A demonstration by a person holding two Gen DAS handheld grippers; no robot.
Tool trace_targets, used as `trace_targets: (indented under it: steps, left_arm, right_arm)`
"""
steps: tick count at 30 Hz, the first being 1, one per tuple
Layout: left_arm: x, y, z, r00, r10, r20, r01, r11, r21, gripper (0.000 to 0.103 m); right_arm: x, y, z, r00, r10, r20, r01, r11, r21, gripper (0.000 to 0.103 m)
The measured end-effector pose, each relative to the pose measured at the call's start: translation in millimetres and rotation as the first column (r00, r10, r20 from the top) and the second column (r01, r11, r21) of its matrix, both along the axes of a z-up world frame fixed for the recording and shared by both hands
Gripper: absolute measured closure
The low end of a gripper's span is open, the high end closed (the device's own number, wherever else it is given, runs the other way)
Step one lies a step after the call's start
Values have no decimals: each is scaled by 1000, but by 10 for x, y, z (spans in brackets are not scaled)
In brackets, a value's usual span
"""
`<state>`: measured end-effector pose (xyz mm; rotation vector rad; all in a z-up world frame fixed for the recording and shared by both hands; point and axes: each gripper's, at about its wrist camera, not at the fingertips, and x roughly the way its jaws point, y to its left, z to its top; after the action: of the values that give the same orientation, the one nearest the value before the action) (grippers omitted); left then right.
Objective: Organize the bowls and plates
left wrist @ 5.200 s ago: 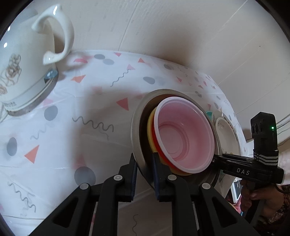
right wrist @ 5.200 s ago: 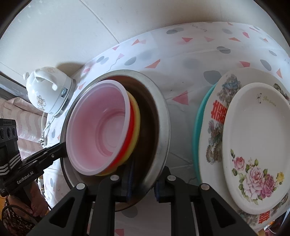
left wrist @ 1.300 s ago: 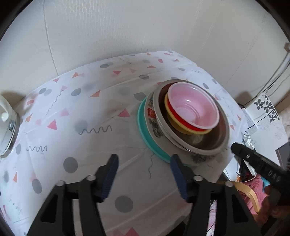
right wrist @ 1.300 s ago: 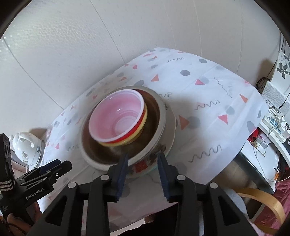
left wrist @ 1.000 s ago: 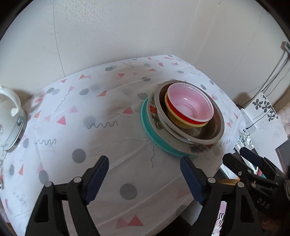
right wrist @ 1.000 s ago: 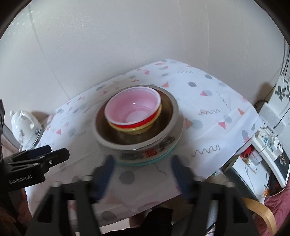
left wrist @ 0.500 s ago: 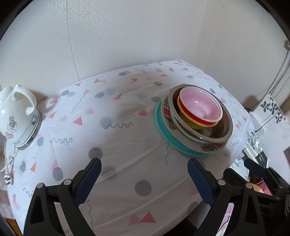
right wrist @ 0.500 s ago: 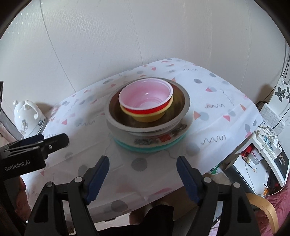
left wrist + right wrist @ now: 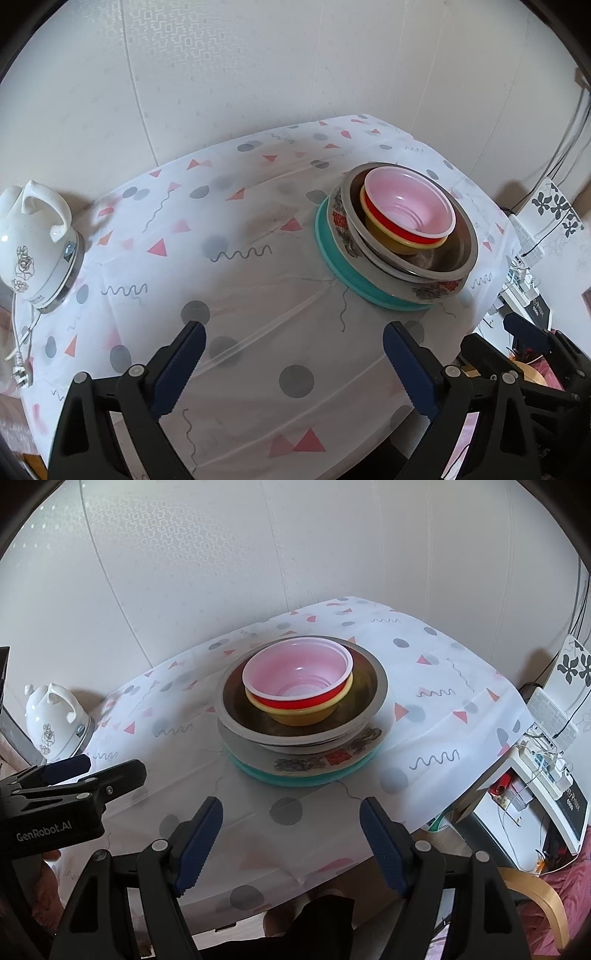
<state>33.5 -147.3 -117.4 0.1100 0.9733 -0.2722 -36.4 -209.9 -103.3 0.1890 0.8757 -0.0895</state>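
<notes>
Stacked dishes on the bench (image 9: 258,332), both claws wide and empty.

The pink bowl (image 9: 297,674) nests in a red, a yellow and a metal bowl (image 9: 373,686), on a flowered plate (image 9: 332,758) and teal plate (image 9: 295,779), centre frame, near the cloth's right edge. Left claw (image 9: 291,363) and right claw (image 9: 291,843) hang over bare cloth at the near edge; a kettle (image 9: 31,245) stands far left.

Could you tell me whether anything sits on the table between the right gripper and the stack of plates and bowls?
Nothing visible does. Between the open right gripper and the stack lies only bare tablecloth. The kettle and the left gripper are off to the side.
</notes>
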Motion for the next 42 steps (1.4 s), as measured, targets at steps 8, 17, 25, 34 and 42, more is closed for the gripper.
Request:
trace_targets:
  steps: [8,17,25,34,42]
  left_arm:
    - [19,-6,28,1000,10,26,-11,1000,24,5]
    - [1,-86,76,997,-8,72,2,997,77,2]
    - [40,-97,47,999,15,51,-19,995,93,2]
    - [41,-123,15,1000,2,17,-3,996,85,2]
    - [46,-149,10,1000,-21,-10,21,999,50,3]
  right_arm:
    - [51,-7,-6,1000,-7,-11,7,1000,6,25]
    - [72,6,-9,1000,-20,-12,20,1000,4,25]
    - [83,-22,-22,999,-31,-25,31,1000,3,25]
    - [91,-18,-44,999,-39,-35,39,999,8,25]
    - [97,-44,-49,998,-52,-40,52,999,8,25]
